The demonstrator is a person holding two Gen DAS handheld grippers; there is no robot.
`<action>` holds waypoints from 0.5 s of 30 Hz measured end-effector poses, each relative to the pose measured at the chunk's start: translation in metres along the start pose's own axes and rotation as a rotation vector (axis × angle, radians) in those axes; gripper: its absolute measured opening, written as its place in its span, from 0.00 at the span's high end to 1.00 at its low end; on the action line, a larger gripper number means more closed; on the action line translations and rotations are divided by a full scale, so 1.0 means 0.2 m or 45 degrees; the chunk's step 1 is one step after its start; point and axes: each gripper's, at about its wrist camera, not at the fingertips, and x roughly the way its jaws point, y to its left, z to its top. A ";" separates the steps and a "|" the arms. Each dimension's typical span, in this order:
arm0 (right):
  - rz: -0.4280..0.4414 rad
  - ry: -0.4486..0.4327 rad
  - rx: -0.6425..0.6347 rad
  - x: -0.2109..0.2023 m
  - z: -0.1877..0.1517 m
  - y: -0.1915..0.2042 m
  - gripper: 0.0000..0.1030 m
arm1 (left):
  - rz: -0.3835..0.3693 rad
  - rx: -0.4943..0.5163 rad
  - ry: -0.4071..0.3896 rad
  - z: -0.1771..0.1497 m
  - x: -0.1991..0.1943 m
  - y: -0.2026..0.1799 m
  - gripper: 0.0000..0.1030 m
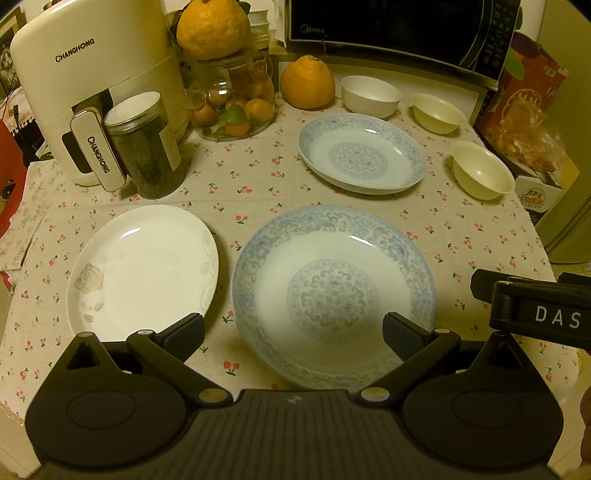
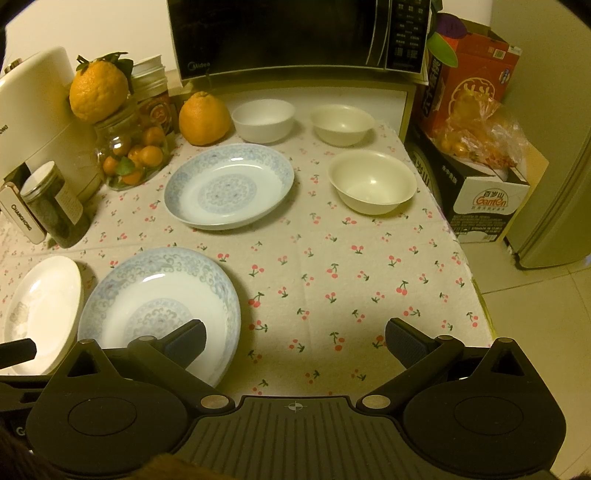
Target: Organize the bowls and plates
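Directly ahead of the left gripper (image 1: pixel 293 334), whose jaws stand wide apart and hold nothing, lies the near blue-patterned plate (image 1: pixel 332 291), its near rim running between the two pads. Just off the left pad sits the white plate (image 1: pixel 142 273), close beside the patterned one but not touching it. Beyond them, well past the jaw tips, rests the far blue-patterned plate (image 1: pixel 362 153), with the white bowl (image 1: pixel 370 95) and two cream bowls (image 1: pixel 437 112) (image 1: pixel 482 169) farther off and to the right.

These pieces look like glazed ceramic, though the cream bowls could be plastic; the yellow light makes it hard to tell. I judge the plates stiff, fairly heavy, slick and breakable, so a grip belongs on the raised rim, one pad over and one under, with a slow lift. Bowls take a pinch across the wall at the lip.

From its own camera the right gripper (image 2: pixel 295 341) hangs equally spread and empty over bare cherry-print tablecloth (image 2: pixel 332 258), which gives open room for stacking. Its right pad nears the table edge (image 2: pixel 480 295), with floor below. Behind the far crockery crowd the microwave (image 2: pixel 295 35), large orange fruit (image 2: pixel 204 119) and glass jar (image 2: pixel 131 155).
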 end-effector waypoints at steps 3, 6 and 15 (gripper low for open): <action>0.000 0.004 0.001 0.00 0.00 0.00 0.00 | -0.004 -0.001 0.001 0.00 0.00 0.01 0.00; 0.000 0.003 0.001 0.00 0.00 0.00 0.00 | -0.004 -0.002 0.000 0.00 0.00 0.01 0.00; 0.003 0.007 0.002 0.00 0.00 0.00 0.00 | -0.008 -0.001 0.003 0.00 0.00 0.01 0.00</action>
